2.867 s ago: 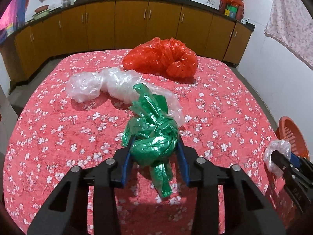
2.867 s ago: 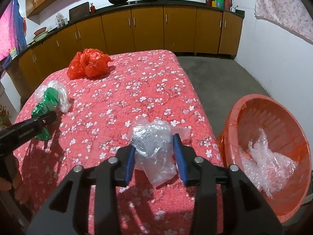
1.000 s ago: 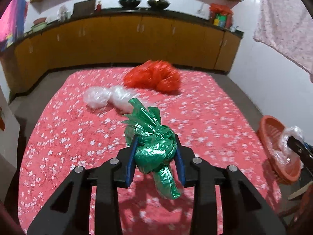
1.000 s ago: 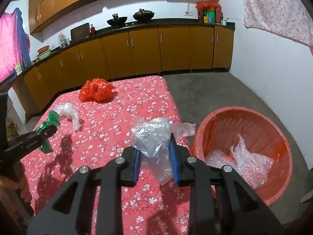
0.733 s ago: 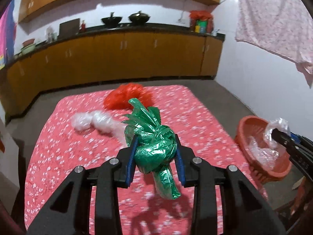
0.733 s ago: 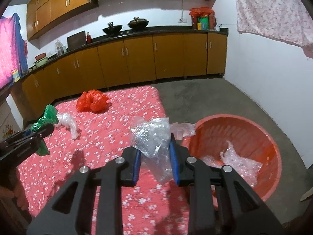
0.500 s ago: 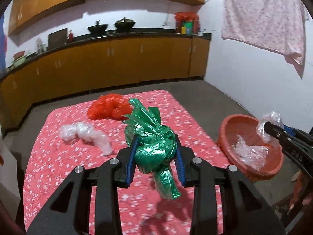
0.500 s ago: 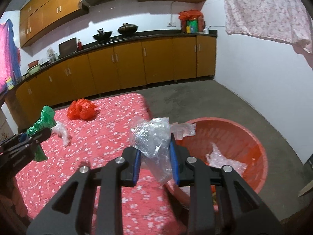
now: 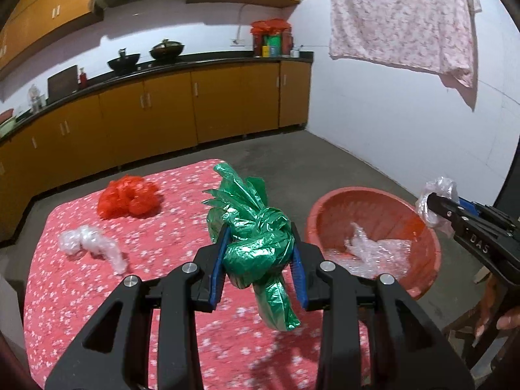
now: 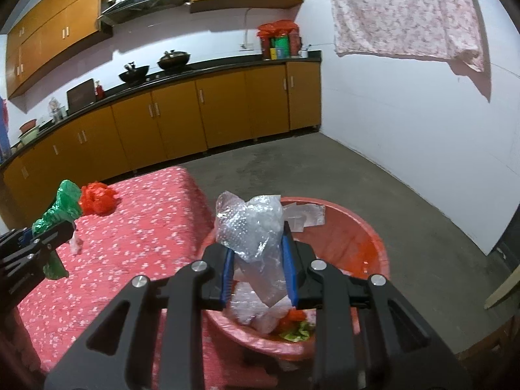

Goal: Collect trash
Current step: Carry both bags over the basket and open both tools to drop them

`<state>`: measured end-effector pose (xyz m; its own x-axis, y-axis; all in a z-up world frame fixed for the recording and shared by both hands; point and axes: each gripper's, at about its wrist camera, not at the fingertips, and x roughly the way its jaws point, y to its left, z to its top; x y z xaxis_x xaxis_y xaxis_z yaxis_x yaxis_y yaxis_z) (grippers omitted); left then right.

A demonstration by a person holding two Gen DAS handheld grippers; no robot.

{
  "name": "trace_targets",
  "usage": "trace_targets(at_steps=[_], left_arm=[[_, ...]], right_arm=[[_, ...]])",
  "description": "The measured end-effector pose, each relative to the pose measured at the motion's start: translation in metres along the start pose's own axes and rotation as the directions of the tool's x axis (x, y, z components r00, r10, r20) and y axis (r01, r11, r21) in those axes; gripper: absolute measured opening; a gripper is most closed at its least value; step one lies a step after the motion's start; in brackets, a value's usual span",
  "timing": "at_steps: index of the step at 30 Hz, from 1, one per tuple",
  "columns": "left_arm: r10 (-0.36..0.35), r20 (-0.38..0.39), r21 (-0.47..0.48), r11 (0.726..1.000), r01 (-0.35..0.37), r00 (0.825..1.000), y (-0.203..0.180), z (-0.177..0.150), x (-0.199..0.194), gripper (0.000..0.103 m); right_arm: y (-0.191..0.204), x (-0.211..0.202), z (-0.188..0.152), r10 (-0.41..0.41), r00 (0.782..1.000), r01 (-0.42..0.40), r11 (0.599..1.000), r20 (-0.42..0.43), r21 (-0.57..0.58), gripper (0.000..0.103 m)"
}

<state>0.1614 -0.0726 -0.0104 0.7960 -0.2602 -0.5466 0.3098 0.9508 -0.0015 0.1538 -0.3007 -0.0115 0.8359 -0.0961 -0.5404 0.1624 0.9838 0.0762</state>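
1. The green plastic bag is crumpled and knotted, and it sits between the blue fingers of the left gripper, which are clenched on it from both sides. Its twisted top stands up above the fingers and a loose tail hangs down below them.
2. This bag is held in the air, above the near right part of the surface with the red flowered cloth.
3. The piece of bubble wrap is grasped in the same way by the right gripper; its fingers press on it from left and right, and the clear film sticks out above and below them.
4. Directly under and beyond the right fingers is the orange basket, which stands on the floor just beside the surface. Inside it lie more clear bubble wrap and, near the close rim, small red and green scraps.
5. To the far left of the left fingers, a red plastic bag lies on the cloth, and nearer on the left lies a clear plastic bag.
6. In the left wrist view a hand is at the lower right edge, behind the right gripper.
7. Beyond all fingers are brown cabinets, and a flowered cloth hangs high on the right.
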Motion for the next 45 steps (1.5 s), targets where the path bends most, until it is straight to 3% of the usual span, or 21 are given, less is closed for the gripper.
trace_targets(at_steps=[8,19,40,45], left_arm=[[-0.07,-0.01,0.016,0.997,0.071,0.997,-0.032,0.002,0.013,0.035],[-0.21,-0.012,0.039,0.977,0.211,0.978,-0.067,0.003,0.033,0.035],[-0.312,-0.11,0.065,0.945,0.32,0.944,-0.108,0.003,0.09,0.035],[-0.311,-0.136,0.05,0.946,0.32,0.941,-0.108,0.0,0.101,0.049]], right_arm=[[-0.025,0.008,-0.002,-0.041,0.999,0.041,0.999,-0.012,0.018,0.026],[-0.049,0.023,-0.004,-0.065,0.997,0.066,0.997,-0.029,0.032,0.026],[-0.069,0.05,0.013,-0.058,0.998,0.059,0.997,-0.019,0.054,0.027],[-0.077,0.054,0.013,-0.022,1.0,0.024,0.995,-0.023,0.093,0.033]])
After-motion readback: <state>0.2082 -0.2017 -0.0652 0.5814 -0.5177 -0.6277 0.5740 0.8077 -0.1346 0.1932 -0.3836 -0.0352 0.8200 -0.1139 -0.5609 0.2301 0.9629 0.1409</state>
